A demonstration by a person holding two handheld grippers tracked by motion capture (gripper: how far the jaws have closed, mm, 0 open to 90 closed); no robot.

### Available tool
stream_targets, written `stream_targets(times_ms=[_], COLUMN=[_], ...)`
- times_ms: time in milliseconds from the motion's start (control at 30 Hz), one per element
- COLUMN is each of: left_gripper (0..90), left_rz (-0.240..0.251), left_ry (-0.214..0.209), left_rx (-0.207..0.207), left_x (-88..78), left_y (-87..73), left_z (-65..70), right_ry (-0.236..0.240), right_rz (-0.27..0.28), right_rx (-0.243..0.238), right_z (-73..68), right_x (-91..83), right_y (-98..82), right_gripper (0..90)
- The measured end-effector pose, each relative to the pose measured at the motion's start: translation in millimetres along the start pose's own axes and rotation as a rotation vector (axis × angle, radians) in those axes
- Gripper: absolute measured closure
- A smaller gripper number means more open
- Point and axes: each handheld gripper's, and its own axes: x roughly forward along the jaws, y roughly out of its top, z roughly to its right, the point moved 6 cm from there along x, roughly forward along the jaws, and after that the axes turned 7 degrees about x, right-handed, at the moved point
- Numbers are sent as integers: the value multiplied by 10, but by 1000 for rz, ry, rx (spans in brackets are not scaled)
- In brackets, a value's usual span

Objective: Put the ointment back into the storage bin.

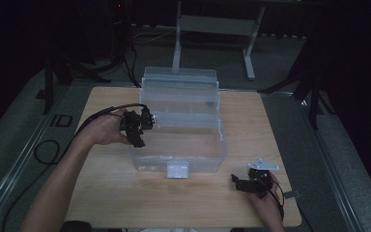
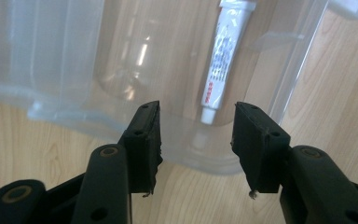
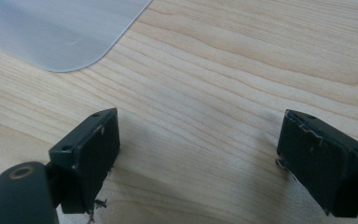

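Observation:
A clear plastic box (image 1: pixel 183 145) stands in the middle of the wooden table (image 1: pixel 125 193), its lid (image 1: pixel 179 82) tipped up at the back. Through the box's wall a white tube (image 2: pixel 221 60) with red print lies on the bottom, cap toward me. My left gripper (image 1: pixel 140 128) is at the box's left side, open, its jaws on either side of a bulge in the box's rim (image 2: pixel 196 156), nothing pinched. My right gripper (image 1: pixel 236 183) is low over bare wood at the front right, open wide (image 3: pixel 198 154), holding nothing.
A rounded corner of the clear box (image 3: pixel 60 32) lies beyond my right gripper. A white latch (image 1: pixel 177 170) sticks out of the box's front wall. Beyond the table are a grey floor, cables (image 1: pixel 46 150) and a metal stand (image 1: pixel 212 24).

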Motion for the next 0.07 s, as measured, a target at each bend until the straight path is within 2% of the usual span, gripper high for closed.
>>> stream_targets(times_ms=[67], left_gripper=[510], left_rz=[-18], left_ry=[23], left_rx=[-18], left_x=[-20], left_y=[-53], left_z=[4], right_ry=[0], right_rz=[0], right_rx=[0], right_z=[0], right_x=[0], right_y=[0], right_gripper=[128])
